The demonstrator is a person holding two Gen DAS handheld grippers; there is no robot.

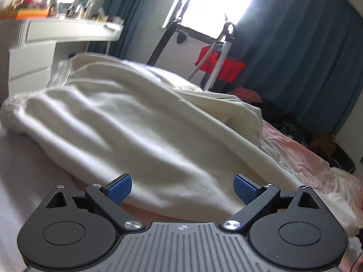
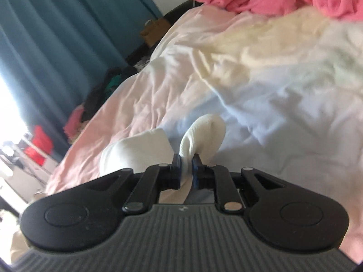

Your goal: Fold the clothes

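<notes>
Rumpled pale bedding (image 2: pixel 283 86) underneath; right gripper (image 2: pixel 186 163) pinched on ribbed white cuff (image 2: pixel 204 133), left gripper (image 1: pixel 182 189) spread wide before crumpled cream garment (image 1: pixel 127 122).

- Left camera sits low on the bed (image 1: pixel 27 181), very near, looking toward the window (image 1: pixel 217 2).
- Right camera looks along the bed, tilted.
- Both show the blue curtain (image 2: pixel 56 34).

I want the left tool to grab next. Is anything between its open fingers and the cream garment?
Nothing visible. The left tool is open, and the cream garment lies directly ahead on the bed, its near edge between the blue pads. The right tool already pinches a white ribbed cuff.
</notes>
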